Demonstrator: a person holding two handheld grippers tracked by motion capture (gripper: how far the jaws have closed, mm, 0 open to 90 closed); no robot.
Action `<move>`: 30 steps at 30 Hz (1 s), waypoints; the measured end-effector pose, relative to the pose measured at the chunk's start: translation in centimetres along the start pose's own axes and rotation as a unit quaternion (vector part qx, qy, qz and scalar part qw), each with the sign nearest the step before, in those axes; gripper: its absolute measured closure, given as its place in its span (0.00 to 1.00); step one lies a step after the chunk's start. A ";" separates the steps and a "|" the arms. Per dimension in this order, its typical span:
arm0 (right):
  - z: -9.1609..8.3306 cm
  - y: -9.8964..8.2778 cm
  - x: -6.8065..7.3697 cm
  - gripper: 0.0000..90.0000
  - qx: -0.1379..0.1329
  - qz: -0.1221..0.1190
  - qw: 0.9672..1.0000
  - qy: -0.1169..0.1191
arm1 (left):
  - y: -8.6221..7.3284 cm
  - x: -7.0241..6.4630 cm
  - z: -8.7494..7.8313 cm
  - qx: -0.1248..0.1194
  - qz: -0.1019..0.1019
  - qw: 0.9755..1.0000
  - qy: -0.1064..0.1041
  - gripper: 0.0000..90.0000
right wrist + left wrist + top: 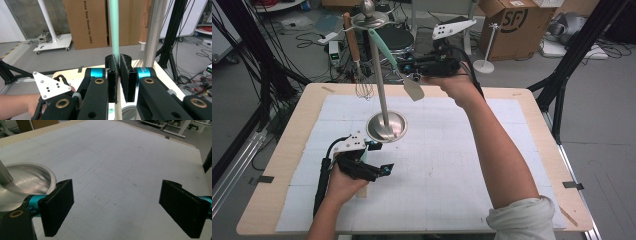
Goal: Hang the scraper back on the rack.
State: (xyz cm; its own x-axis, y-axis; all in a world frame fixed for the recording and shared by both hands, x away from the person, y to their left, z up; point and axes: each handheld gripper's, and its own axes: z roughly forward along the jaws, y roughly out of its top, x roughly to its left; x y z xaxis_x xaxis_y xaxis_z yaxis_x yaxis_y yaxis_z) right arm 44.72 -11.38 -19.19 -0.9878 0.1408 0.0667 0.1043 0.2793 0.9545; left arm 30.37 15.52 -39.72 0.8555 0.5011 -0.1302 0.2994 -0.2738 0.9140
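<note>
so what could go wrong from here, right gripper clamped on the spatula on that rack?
1. The right gripper is shut on the mint spatula handle, which seems to hang from the rack top; pulling sideways could tip the tall stand.
2. The left gripper rests open beside the stand's base, not holding it, so nothing steadies it.
3. The whisk hangs on the same rack; a jolt may swing or unhook it.

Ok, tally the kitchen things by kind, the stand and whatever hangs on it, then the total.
Stand: 1
Spatula with a mint-green handle, gripped by the right claw: 1
Whisk with a brown handle, hanging on the stand: 1
Total: 3
</note>
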 end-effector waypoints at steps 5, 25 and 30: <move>1.0 0.0 0.0 0.95 0.005 0.005 1.000 0.000 | 0.0 0.0 0.0 -0.001 -0.002 1.000 0.000 0.15; 1.0 0.2 -0.1 0.90 0.012 0.017 1.000 -0.014 | 0.0 0.1 -0.1 -0.002 -0.002 1.000 0.000 0.15; 0.7 0.2 0.1 0.89 0.018 0.017 1.000 -0.008 | 0.0 0.0 -0.1 -0.002 -0.003 1.000 0.000 0.15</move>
State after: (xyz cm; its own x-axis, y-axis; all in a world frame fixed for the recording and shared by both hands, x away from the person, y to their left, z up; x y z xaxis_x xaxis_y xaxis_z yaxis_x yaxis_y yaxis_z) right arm 44.77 -10.66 -19.19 -0.9817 0.1660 0.0935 0.1417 0.3080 0.9408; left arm 30.32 15.66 -39.71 0.8537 0.5029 -0.1350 0.3024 -0.2678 0.9148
